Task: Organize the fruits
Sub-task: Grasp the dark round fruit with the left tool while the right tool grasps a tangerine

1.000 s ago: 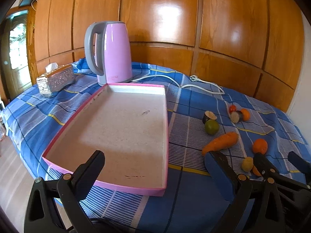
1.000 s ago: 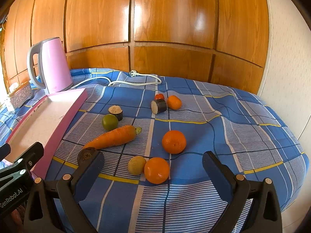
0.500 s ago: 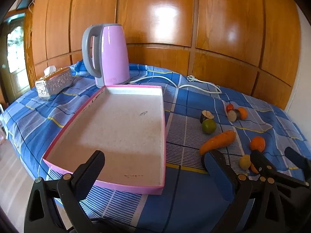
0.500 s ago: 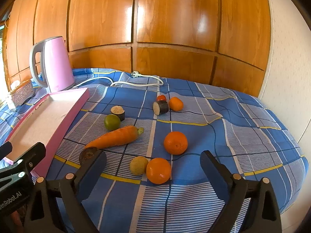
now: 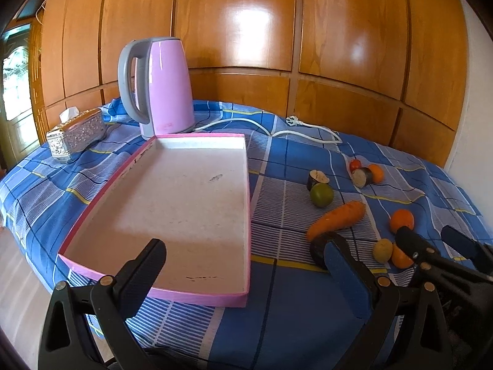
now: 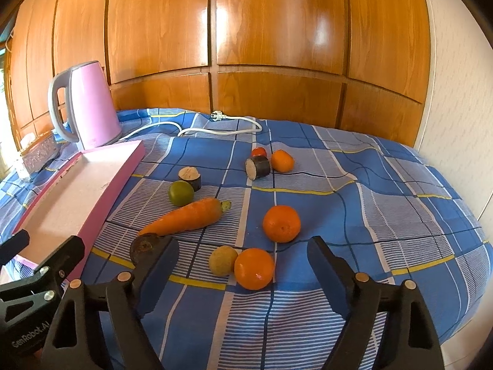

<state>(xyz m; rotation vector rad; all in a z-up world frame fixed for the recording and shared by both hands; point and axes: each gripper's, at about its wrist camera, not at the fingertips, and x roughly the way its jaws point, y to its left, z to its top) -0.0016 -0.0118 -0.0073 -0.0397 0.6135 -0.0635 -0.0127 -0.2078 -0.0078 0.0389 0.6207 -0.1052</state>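
Note:
A shallow pink tray [image 5: 246, 215] with nothing in it lies in front of my left gripper [image 5: 243, 262], which is open and holds nothing. Right of the tray, produce is scattered on the blue checked cloth: a carrot [image 6: 188, 219], a green lime [image 6: 181, 193], two dark cut pieces [image 6: 190, 177], a tomato [image 6: 258, 152] and a small orange [image 6: 282, 161]. My right gripper [image 6: 240, 246] hovers low with its jaws closing. Between its fingers, untouched, lie a near orange [image 6: 254, 268] and a yellowish fruit [image 6: 222, 260]. Another orange [image 6: 281, 223] sits just beyond.
A pink kettle [image 5: 163, 86] stands behind the tray, its white cord [image 6: 215, 129] trailing across the cloth. A silver tissue box [image 5: 75, 134] sits at the far left. Wood panelling backs the table, a white wall [image 6: 456, 92] bounds the right, and the cloth drops off at the front edge.
The right gripper's fingers have drawn closer together around the near orange and the yellowish fruit. Both hands have stayed where they were, and no fruit has moved.

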